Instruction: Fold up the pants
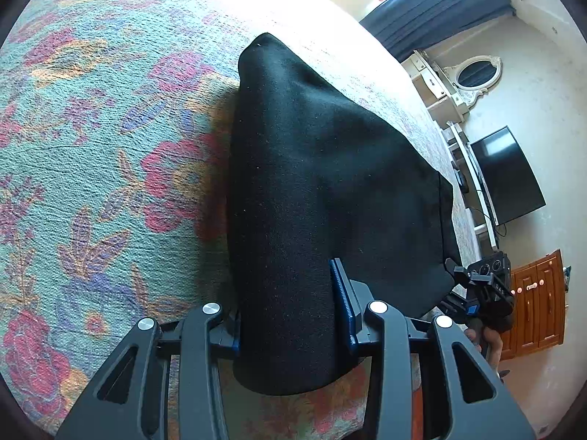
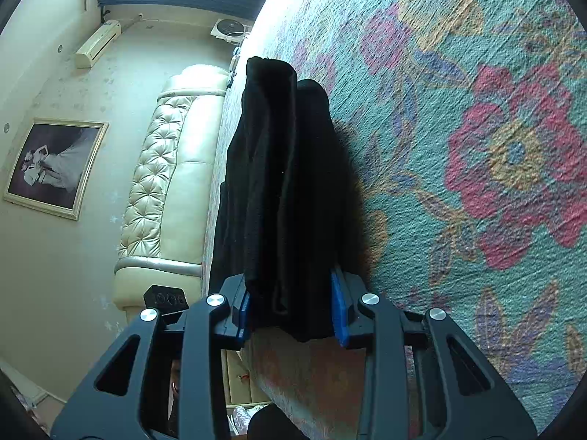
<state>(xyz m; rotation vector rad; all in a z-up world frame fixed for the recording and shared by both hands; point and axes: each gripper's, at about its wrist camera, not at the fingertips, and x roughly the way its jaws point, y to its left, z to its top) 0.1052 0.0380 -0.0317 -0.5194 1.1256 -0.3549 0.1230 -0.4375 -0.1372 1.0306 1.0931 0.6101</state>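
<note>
Black pants (image 1: 315, 183) are lifted off a floral bedspread (image 1: 91, 146), stretched between both grippers. My left gripper (image 1: 290, 315) is shut on one end of the pants, a thick bunch of cloth between its blue pads. My right gripper (image 2: 291, 308) is shut on the other end of the pants (image 2: 279, 183), where folded layers hang between its pads. The right gripper also shows in the left wrist view (image 1: 480, 286), beyond the cloth's far corner. The pants drape down to the bedspread (image 2: 477, 146).
A cream tufted headboard (image 2: 165, 183), a framed picture (image 2: 55, 168) and an air conditioner (image 2: 97, 42) are on one side. A TV (image 1: 508, 176), an oval mirror (image 1: 475, 73), a wooden cabinet (image 1: 535, 300) and dark curtains (image 1: 440, 11) are on the other.
</note>
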